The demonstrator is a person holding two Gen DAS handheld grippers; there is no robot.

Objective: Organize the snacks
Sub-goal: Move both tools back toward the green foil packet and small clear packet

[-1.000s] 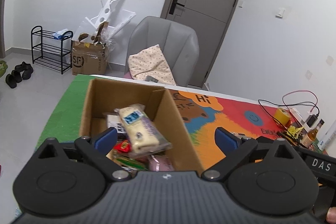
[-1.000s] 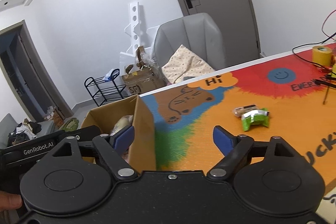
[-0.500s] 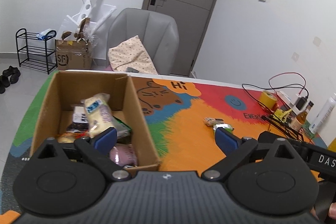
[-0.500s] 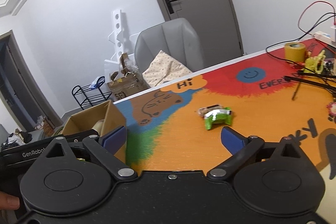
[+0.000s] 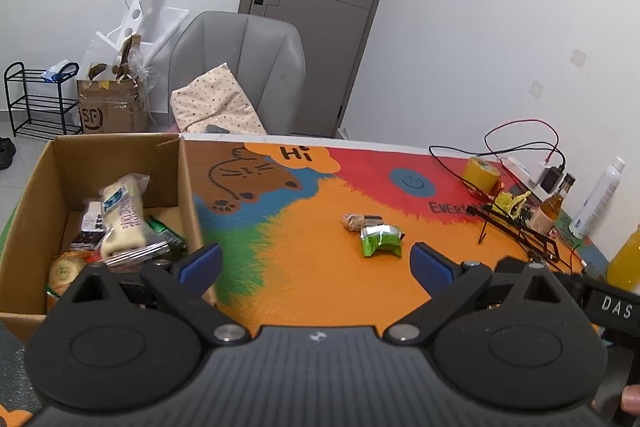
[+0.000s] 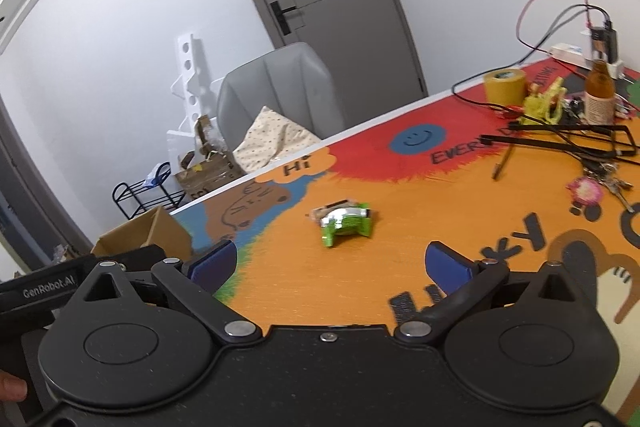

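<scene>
Both of your claws have swung away from the cardboard box point(image 5: 120, 163) toward the open tabletop point(image 5: 320, 287). Your right claw point(image 6: 332, 267) is opening, nothing between its pads; the green snack packet point(image 6: 346, 225) lies just ahead of it, touching a brown snack point(image 5: 356, 221). Your left claw point(image 5: 316, 265) stands wide and empty, box at its left finger, packet ahead to the right.

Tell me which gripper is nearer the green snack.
Right, probably. The green snack lies dead ahead of the right gripper, whose empty jaws are opening. From the left gripper it lies ahead and off to the right, and looks smaller.
</scene>
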